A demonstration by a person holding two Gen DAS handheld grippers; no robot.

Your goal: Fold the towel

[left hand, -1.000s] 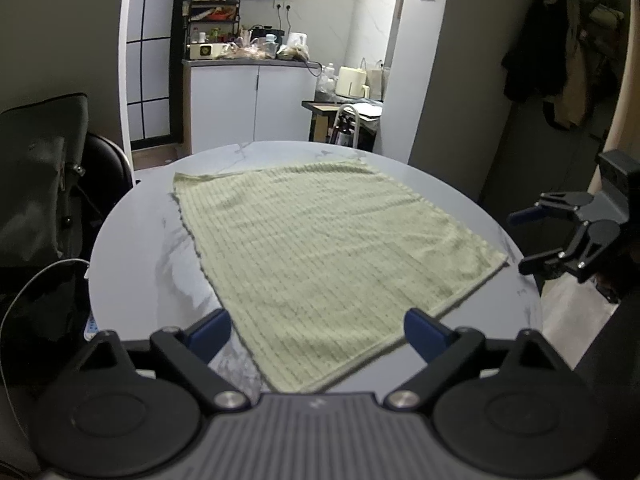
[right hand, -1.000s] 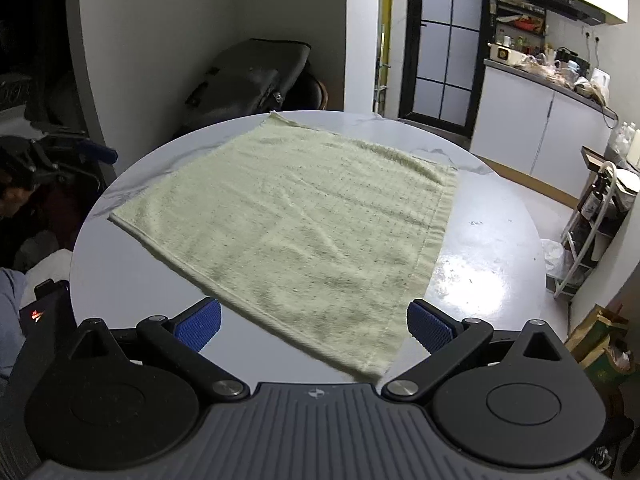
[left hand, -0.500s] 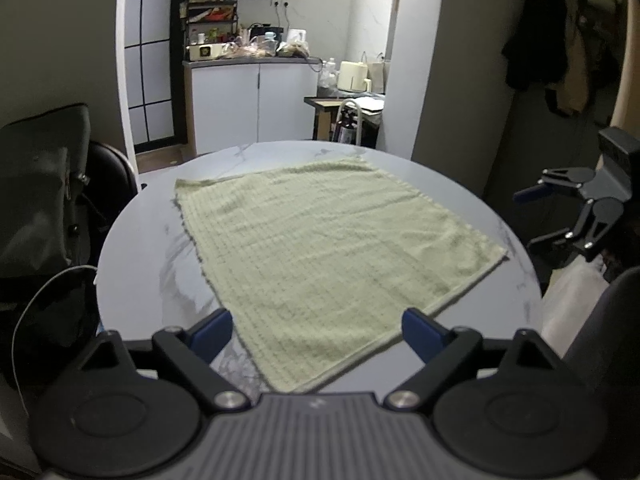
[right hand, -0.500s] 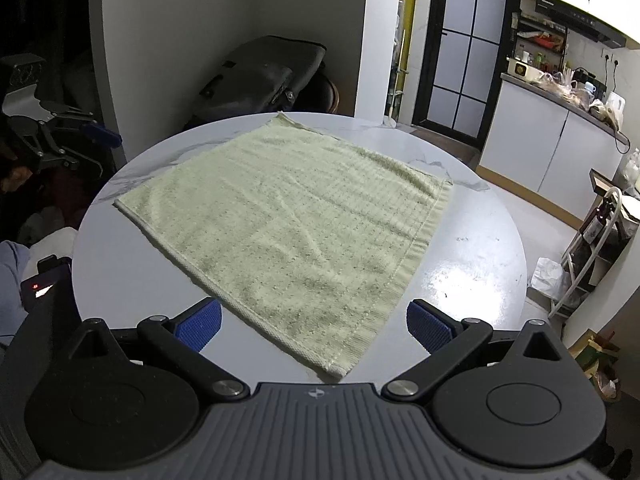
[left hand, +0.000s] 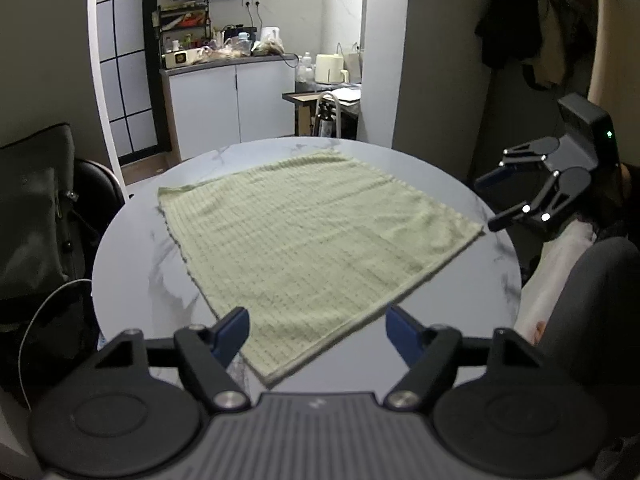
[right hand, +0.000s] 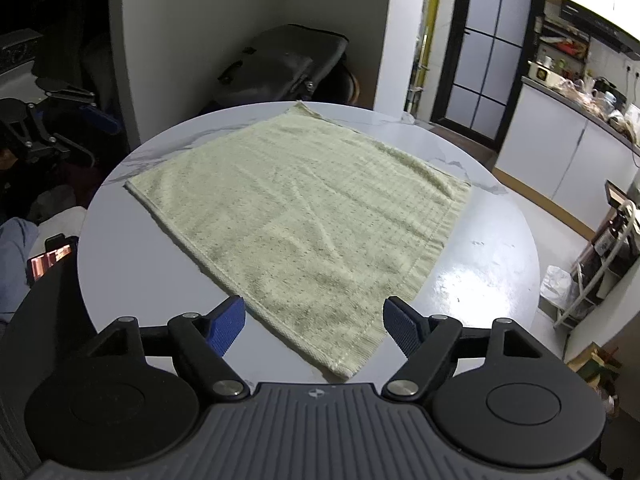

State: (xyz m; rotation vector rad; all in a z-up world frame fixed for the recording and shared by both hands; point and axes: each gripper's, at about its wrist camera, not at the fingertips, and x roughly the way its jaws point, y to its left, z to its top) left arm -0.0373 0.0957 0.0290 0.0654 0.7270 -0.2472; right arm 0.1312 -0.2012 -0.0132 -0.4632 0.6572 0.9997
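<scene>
A pale green towel (left hand: 312,240) lies flat and unfolded on a round white marble table (left hand: 132,264). It also shows in the right wrist view (right hand: 304,216). My left gripper (left hand: 318,332) is open and empty, just above the towel's near corner. My right gripper (right hand: 314,326) is open and empty over another near corner of the towel. The right gripper also shows in the left wrist view (left hand: 496,200), off the table's right edge. The left gripper shows in the right wrist view (right hand: 84,132), off the table's left edge.
A dark chair with a bag (left hand: 36,208) stands left of the table. White kitchen cabinets (left hand: 228,104) and a black-framed glass door (right hand: 480,52) are behind. A phone (right hand: 48,258) lies on a lap at the lower left. A white rack (right hand: 604,256) stands at the right.
Both grippers have drawn back and risen a little, so the table looks smaller and farther. The towel has not moved. Both stay open.
</scene>
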